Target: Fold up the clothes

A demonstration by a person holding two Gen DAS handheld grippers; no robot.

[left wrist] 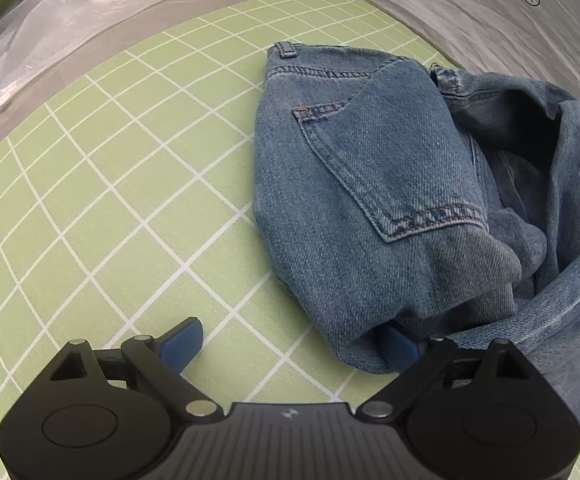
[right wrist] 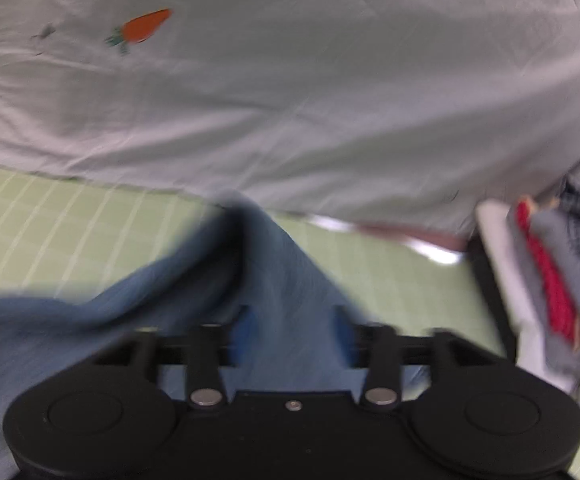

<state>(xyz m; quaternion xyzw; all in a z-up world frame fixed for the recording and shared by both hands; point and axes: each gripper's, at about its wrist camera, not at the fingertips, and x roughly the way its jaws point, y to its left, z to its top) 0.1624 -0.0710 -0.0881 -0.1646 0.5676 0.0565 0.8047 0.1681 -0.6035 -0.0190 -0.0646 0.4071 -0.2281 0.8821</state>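
Observation:
A pair of blue jeans (left wrist: 369, 184) lies bunched on the green grid mat (left wrist: 110, 184), back pocket up, with a leg trailing to the right. My left gripper (left wrist: 290, 344) is open at the jeans' near edge; its left blue pad (left wrist: 182, 344) rests on the mat and its right pad (left wrist: 399, 348) is tucked under the denim. In the blurred right wrist view, my right gripper (right wrist: 293, 328) has a jeans leg (right wrist: 278, 280) between its two blue pads; the jaws stand partly apart with the fabric filling the gap.
A grey sheet with carrot prints (right wrist: 290, 80) covers the area beyond the mat. Clear plastic (left wrist: 50, 20) lies at the far left. A stack of folded clothes (right wrist: 549, 280), red and grey, sits at the right.

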